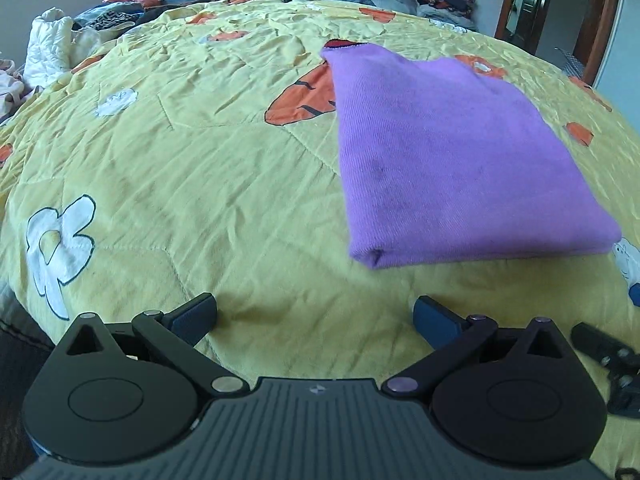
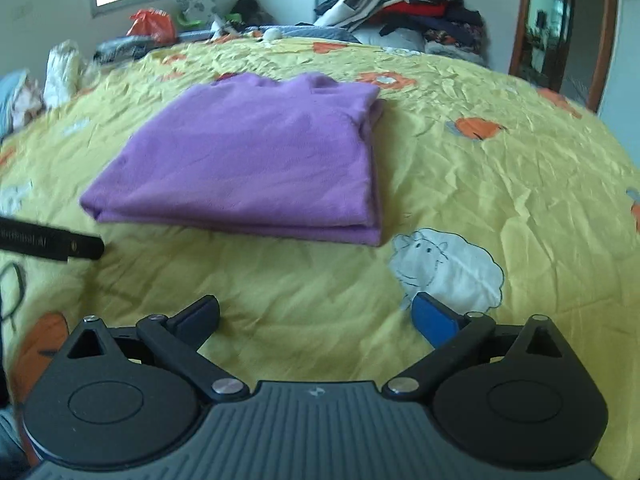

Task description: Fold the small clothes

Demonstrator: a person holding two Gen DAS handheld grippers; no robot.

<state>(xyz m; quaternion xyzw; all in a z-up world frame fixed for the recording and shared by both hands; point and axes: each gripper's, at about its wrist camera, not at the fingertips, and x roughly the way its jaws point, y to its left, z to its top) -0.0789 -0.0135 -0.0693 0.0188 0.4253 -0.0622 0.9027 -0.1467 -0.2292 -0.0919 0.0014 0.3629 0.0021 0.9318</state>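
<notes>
1. Purple garment [image 1: 448, 152] folded into a flat rectangle, lying on the yellow quilt [image 1: 200, 160] of the bed, folded edge toward the cameras.
2. Left gripper [image 1: 315, 316] jaws spread wide, nothing between them, short of the garment's near edge and apart from it.
3. Right gripper [image 2: 316, 316] likewise spread and empty, over bare quilt beside a sheep print [image 2: 448, 264].
4. Clothes pile [image 2: 400, 12] heaped at the far end of the bed.

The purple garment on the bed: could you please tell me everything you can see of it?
The purple garment looks like soft knit fabric, folded into a flat, roughly rectangular stack of several layers, with layered edges showing at its near right corner. It lies on the yellow patterned quilt, which alone touches it. Something red peeks out at its far edge. Neither gripper touches it.
</notes>
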